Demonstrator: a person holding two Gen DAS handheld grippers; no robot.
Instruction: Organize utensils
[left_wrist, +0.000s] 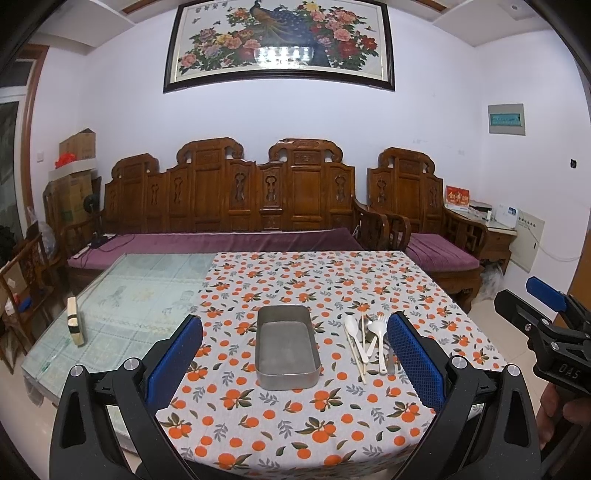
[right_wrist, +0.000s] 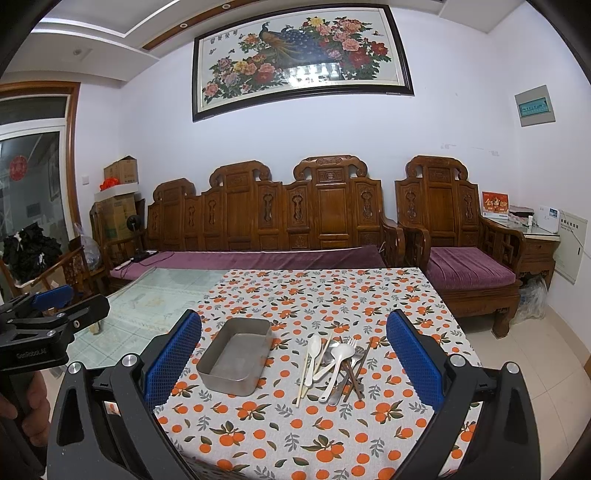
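A home living room, seemingly: carved wooden sofa (right_wrist: 273, 218), framed peacock painting (right_wrist: 299, 59).

left view: looks forward along the left gripper (left_wrist: 295, 354), above the near edge of the table (left_wrist: 424, 295), facing the sofa (left_wrist: 229, 206); the metal tray (left_wrist: 287, 347) sits dead ahead, near.
right view: same height and heading, set just right of the tray (right_wrist: 236, 356); the right gripper (right_wrist: 293, 362) frames the utensil pile (right_wrist: 336, 363).
shared: tray, pile, tablecloth, sofa, painting (left_wrist: 279, 40); each view catches the other gripper at its edge.
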